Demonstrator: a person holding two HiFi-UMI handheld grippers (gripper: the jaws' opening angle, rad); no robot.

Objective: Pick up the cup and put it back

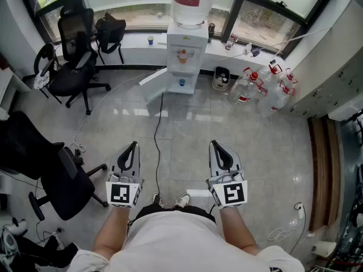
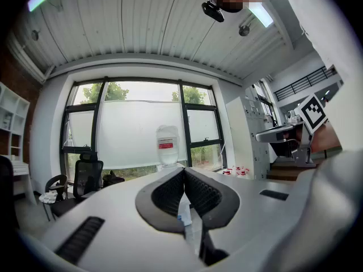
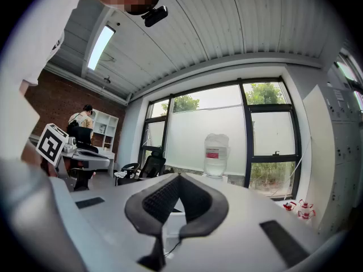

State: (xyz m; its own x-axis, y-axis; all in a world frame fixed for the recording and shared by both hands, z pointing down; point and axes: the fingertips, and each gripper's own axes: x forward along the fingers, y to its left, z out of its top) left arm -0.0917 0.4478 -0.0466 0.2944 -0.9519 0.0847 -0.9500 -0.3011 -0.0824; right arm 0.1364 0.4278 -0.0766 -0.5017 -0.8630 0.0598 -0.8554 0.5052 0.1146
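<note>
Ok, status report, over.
Left hand-held gripper shut, empty; right hand-held gripper shut, empty. Cup on windowsill, untouched. Cable across floor ahead.

Two grippers are in view, the left gripper (image 1: 134, 146) and the right gripper (image 1: 216, 145). There is one water dispenser (image 1: 182, 55), carrying one water bottle (image 1: 191, 4). One paper cup (image 1: 150, 39) and one black bag (image 1: 110, 30) sit on the window sill. Three black office chairs (image 1: 76, 44) stand on the left. Empty red-capped water jugs (image 1: 266, 86) cluster on the right, at least four, too bunched for an exact count. Two shoes (image 1: 182, 199) show between the arms
</note>
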